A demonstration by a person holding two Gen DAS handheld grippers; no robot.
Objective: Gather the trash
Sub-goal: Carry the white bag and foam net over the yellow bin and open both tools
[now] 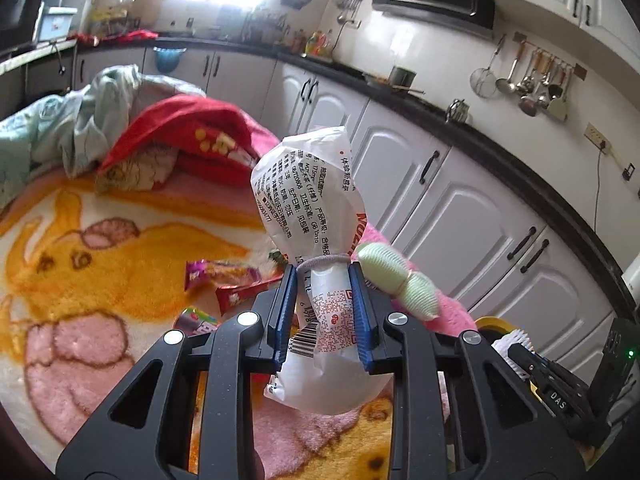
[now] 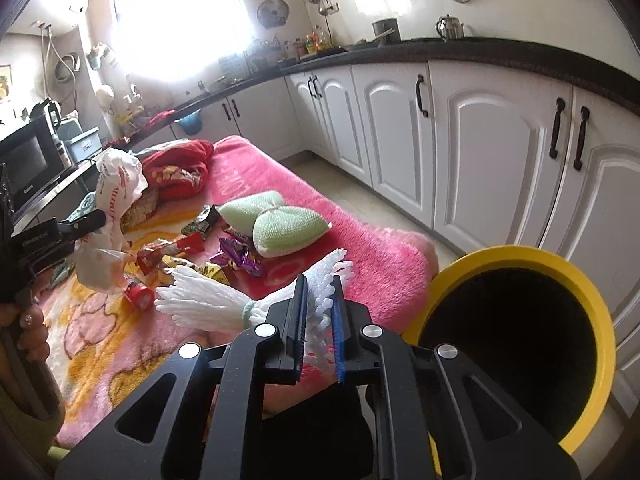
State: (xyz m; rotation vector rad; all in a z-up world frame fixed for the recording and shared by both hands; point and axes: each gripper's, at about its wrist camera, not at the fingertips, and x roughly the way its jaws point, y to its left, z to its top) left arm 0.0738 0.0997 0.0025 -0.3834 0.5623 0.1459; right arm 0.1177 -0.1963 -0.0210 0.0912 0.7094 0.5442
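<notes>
My left gripper (image 1: 322,280) is shut on a white printed plastic bag (image 1: 308,184), tied at the waist with a grey band and lifted above the blanket. In the right wrist view the same left gripper (image 2: 98,218) holds that bag (image 2: 118,182) at the far left. My right gripper (image 2: 319,286) is shut on a white foam net (image 2: 200,300) bound with a green band. A yellow-rimmed bin (image 2: 520,258) with a dark inside stands just to its right. Purple wrappers (image 2: 240,258) and red wrappers (image 2: 168,250) lie on the blanket.
A pink and orange blanket (image 2: 360,240) covers the surface, with a green tied cushion (image 2: 276,220) and red cloth (image 2: 180,160) on it. White cabinets (image 2: 480,140) and a dark counter run along the right. A hand (image 2: 24,320) grips the left tool.
</notes>
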